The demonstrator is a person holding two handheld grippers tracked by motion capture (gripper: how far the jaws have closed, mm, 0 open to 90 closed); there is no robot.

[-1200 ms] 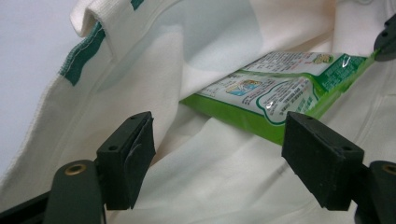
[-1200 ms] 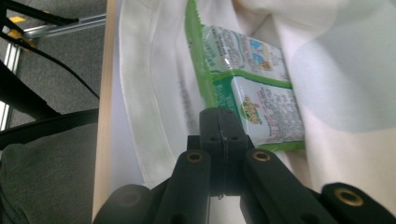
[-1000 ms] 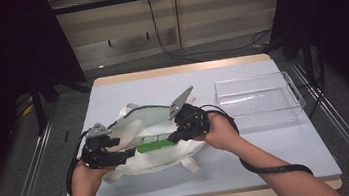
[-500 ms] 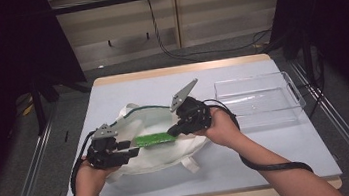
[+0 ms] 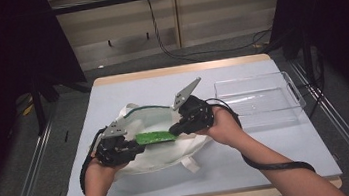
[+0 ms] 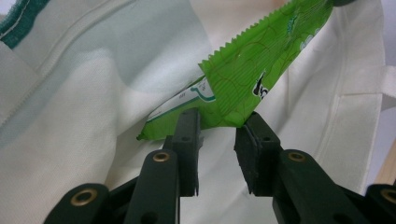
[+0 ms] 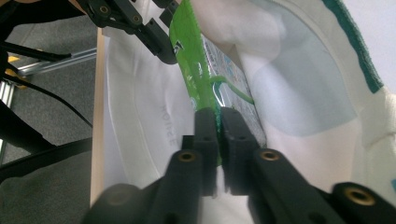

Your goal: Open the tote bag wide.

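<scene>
A green snack packet hangs level over the mouth of a white cloth bag with green trim. My right gripper is shut on its right end; in the right gripper view the pads pinch the packet, though these jaws have just been opening a little. My left gripper is at the other end. Its jaws have just been closing, and in the left gripper view the packet's corner lies between the tips with a gap still showing. The left gripper also appears in the right gripper view.
The bag lies on a pale table, front left of middle. A clear plastic tray stands at the right. Cables trail from both grippers across the table's front. Dark floor and metal rails flank the table.
The packet has come further out above the bag's mouth. The left gripper's jaws have narrowed around its left end. Both hands have stayed nearly in place.
</scene>
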